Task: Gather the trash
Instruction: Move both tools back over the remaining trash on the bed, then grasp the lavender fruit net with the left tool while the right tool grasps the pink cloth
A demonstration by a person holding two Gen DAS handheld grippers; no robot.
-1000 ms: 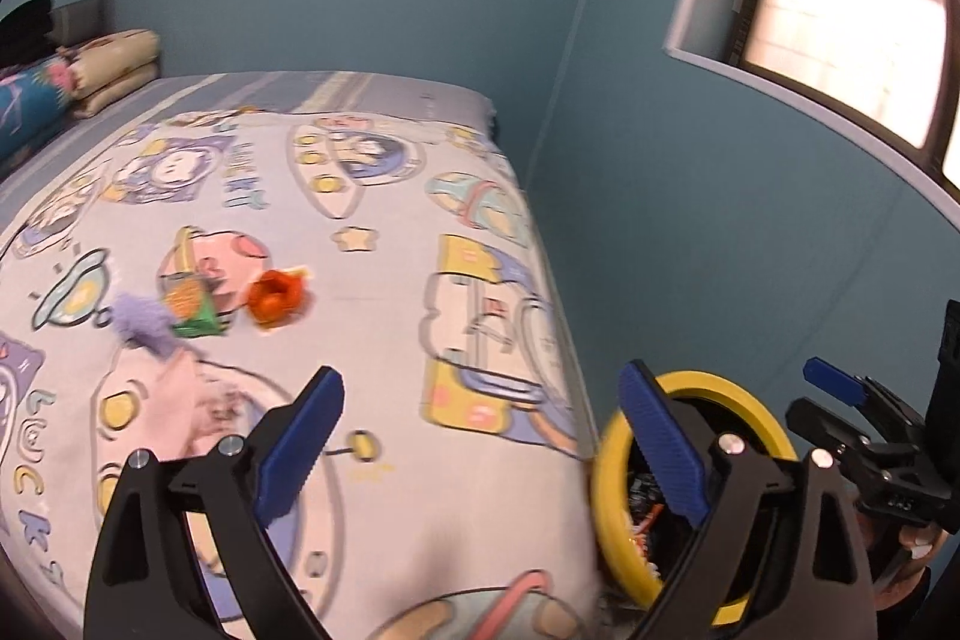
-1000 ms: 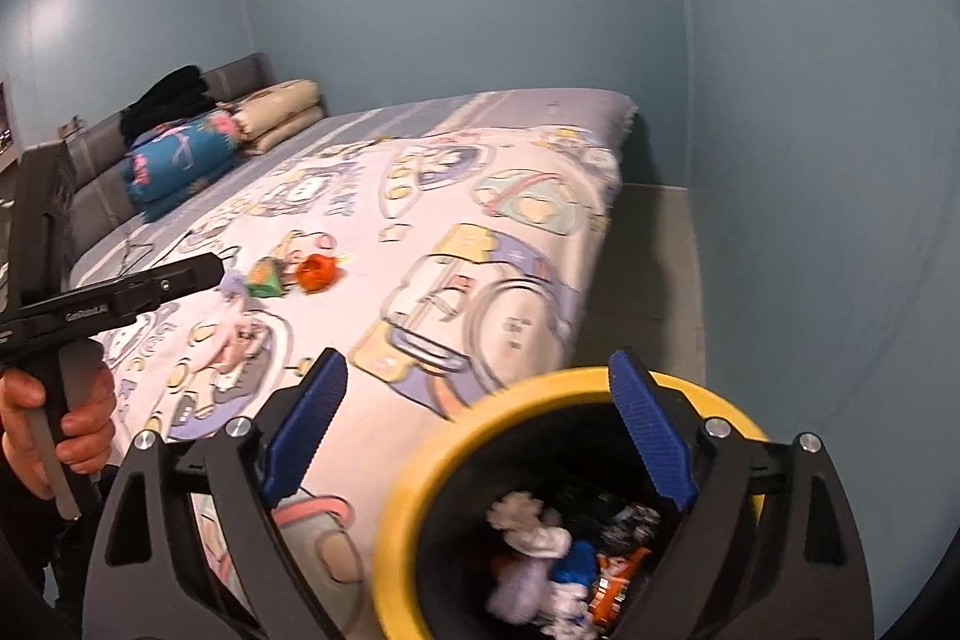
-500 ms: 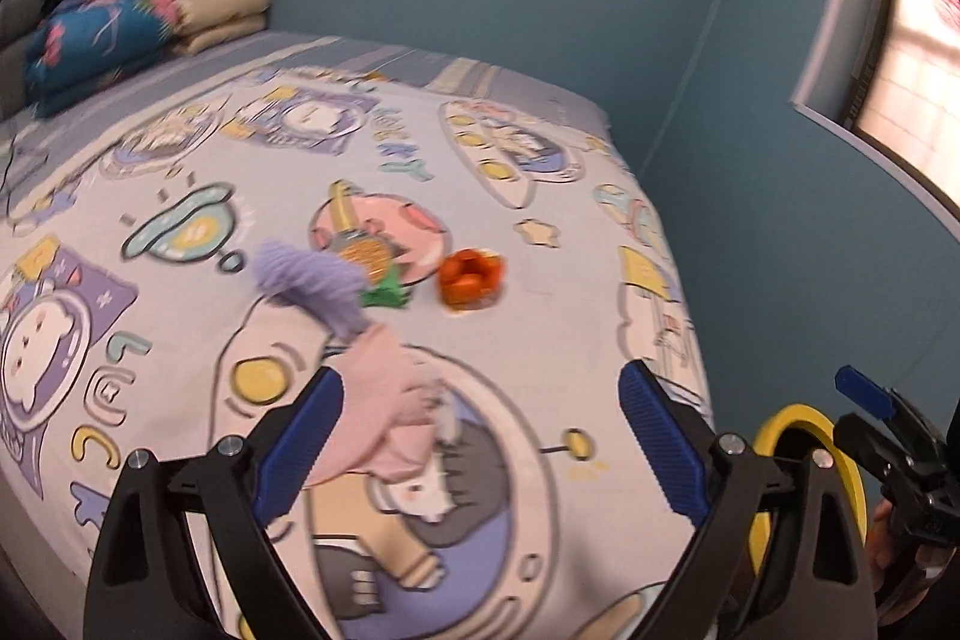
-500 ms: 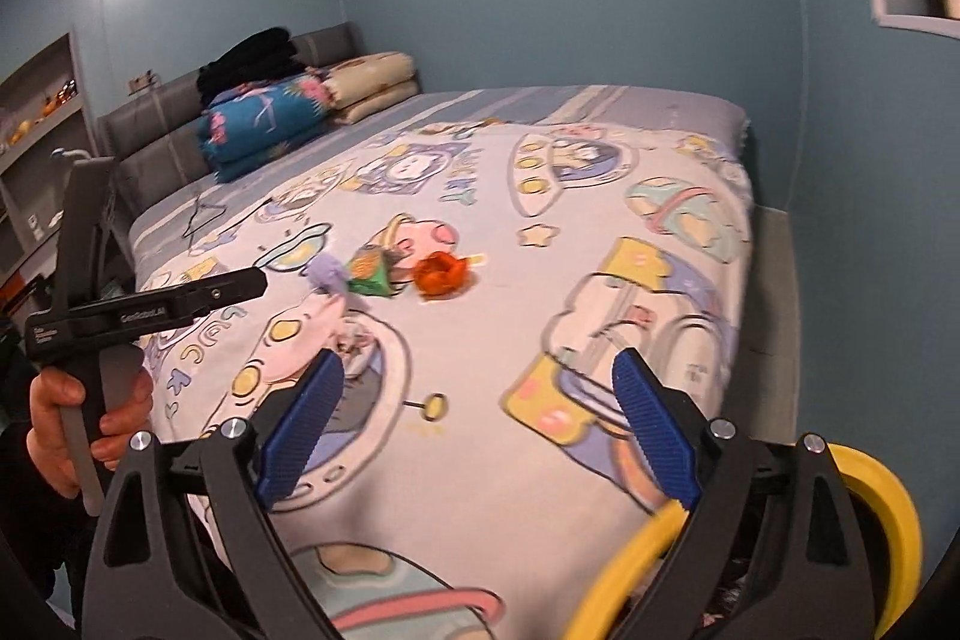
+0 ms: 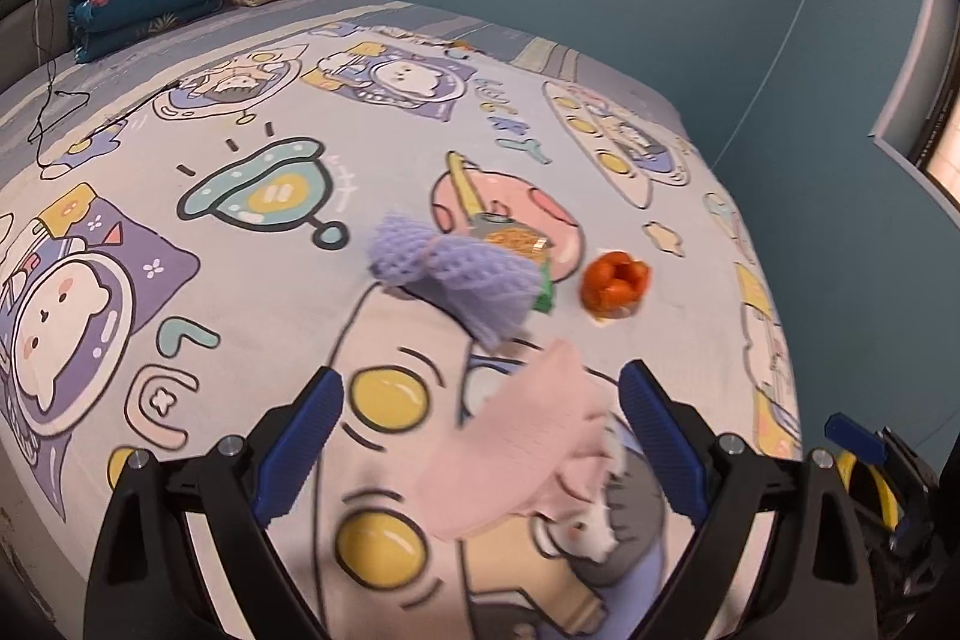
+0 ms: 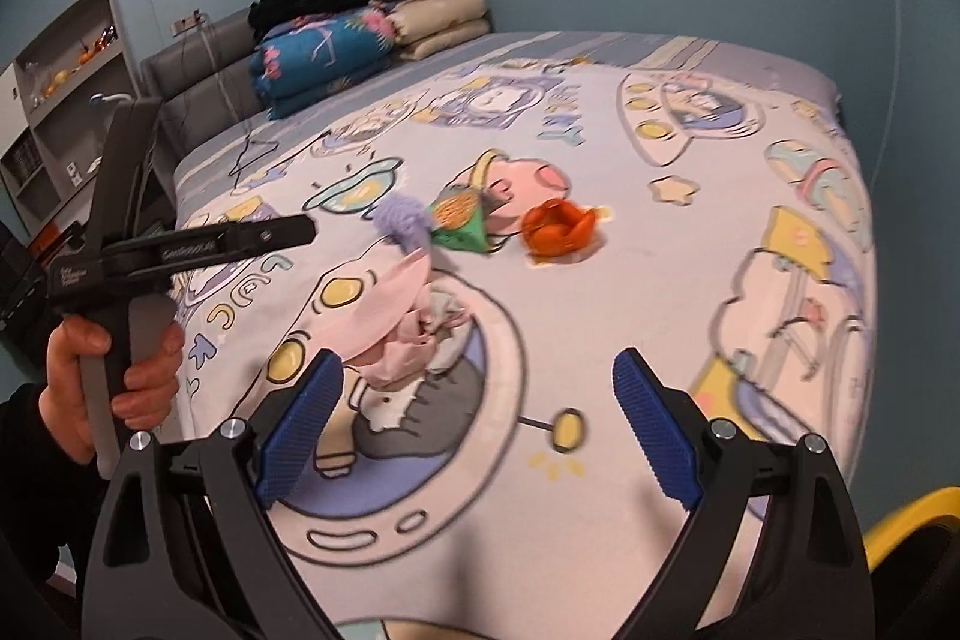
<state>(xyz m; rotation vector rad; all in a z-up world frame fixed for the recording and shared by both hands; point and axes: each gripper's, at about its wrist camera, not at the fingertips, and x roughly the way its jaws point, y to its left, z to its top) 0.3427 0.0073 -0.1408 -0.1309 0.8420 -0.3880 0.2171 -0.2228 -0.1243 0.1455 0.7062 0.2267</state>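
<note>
On the cartoon-print bedspread (image 5: 240, 112), mid-bed, trash clustered: crumpled orange wrapper (image 5: 613, 280), green snack packet (image 6: 459, 219), lilac foam net (image 5: 462, 274), pink foam net (image 5: 516, 454) nearest; left gripper (image 5: 480, 436) and right gripper (image 6: 474, 424) both spread wide, empty.

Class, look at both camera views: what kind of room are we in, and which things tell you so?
Most likely a bedroom. A large bed with a cartoon-print cover fills both views, folded quilts and pillows are stacked against a padded headboard, and a wall shelf stands beside it.
</note>
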